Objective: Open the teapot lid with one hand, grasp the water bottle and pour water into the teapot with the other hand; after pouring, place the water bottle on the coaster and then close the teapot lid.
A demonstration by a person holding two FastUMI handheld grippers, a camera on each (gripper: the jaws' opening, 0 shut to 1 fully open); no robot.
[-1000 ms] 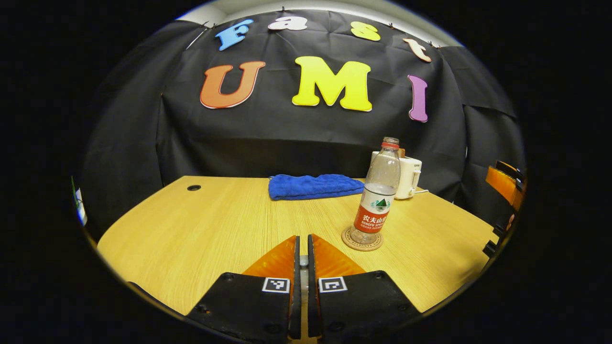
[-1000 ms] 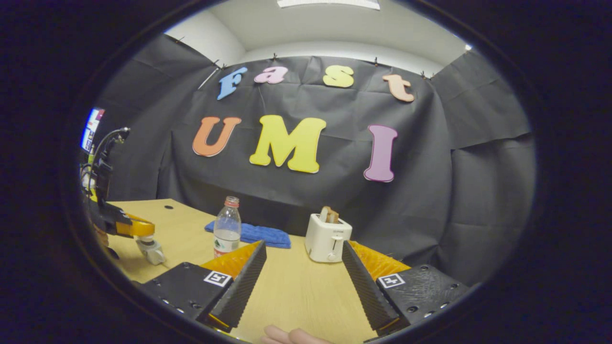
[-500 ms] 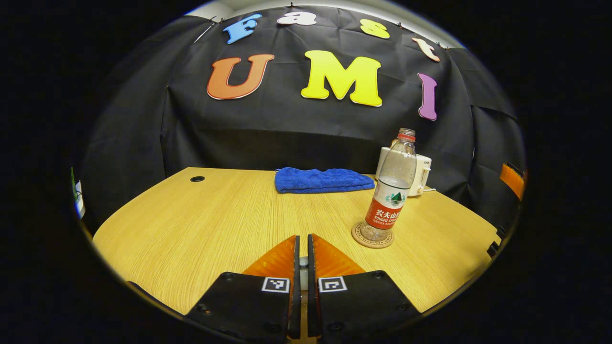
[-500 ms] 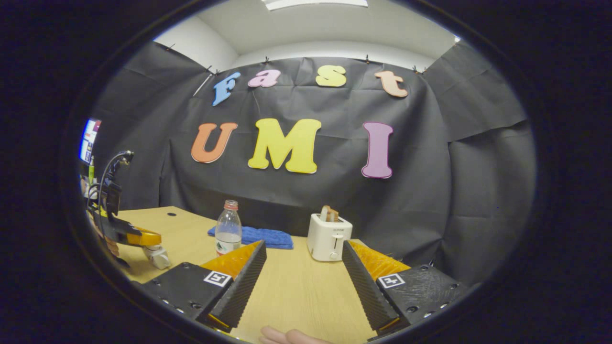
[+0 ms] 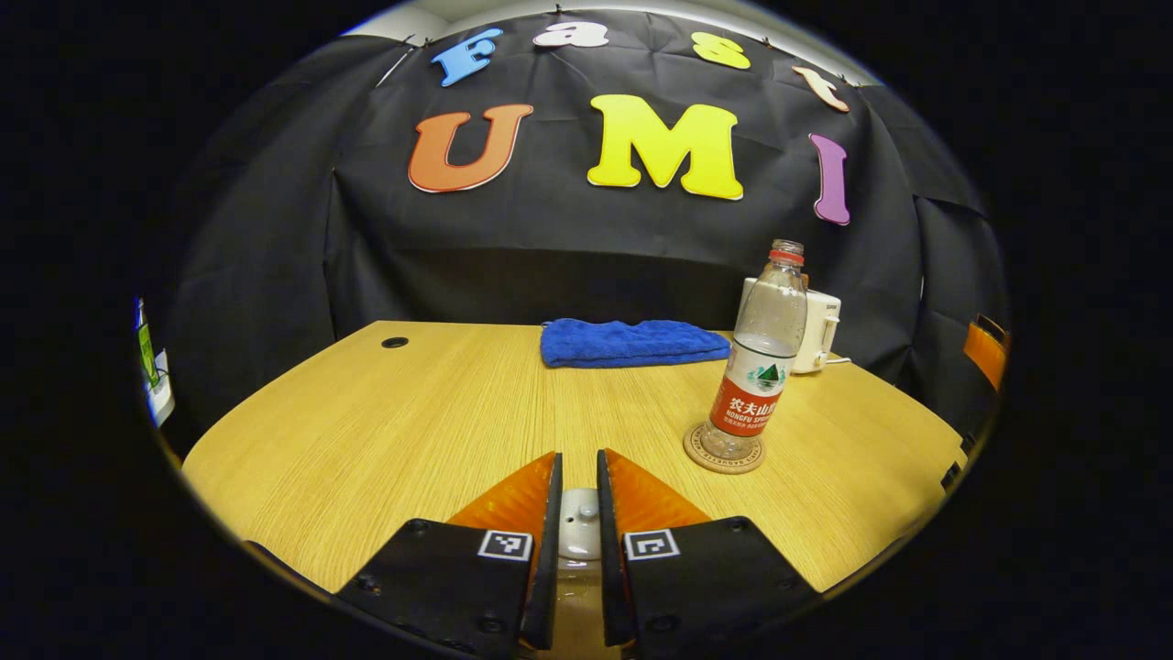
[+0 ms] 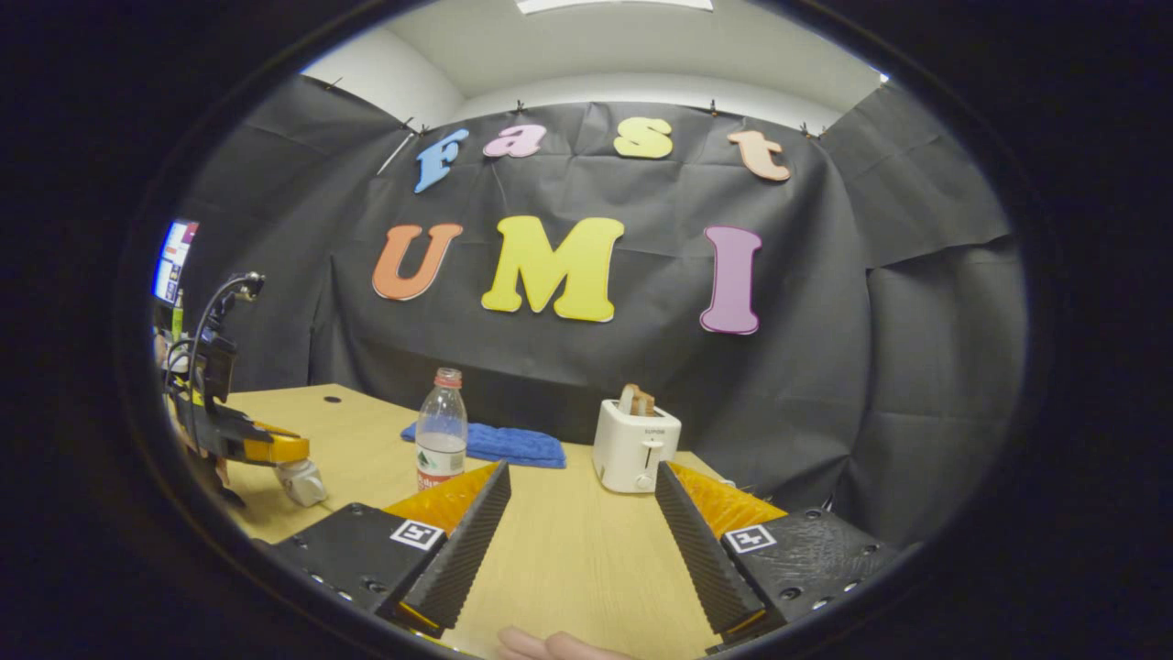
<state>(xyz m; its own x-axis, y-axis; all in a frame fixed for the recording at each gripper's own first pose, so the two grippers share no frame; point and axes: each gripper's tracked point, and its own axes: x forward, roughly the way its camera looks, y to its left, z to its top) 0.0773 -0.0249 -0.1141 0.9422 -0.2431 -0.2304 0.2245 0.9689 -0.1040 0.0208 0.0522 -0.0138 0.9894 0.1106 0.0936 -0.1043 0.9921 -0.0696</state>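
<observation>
The teapot lid [image 5: 579,521] sits betw. the left gripper [image 5: 576,477] fingers, which stand just a bit apart beside its knob; can't tell if they press it. In the right gripper view that gripper [image 6: 275,449] is far left over a small white teapot [image 6: 302,481]. The water bottle [image 5: 761,357] stands upright on the round coaster [image 5: 724,451], right side of the table [image 5: 385,422]. Blue cloth [image 5: 632,342] and white toaster [image 6: 634,445] sit far back. Right gripper [image 6: 579,513] fingers are wide apart, holding nothing. A fingertip [image 6: 550,644] peeks in near.
</observation>
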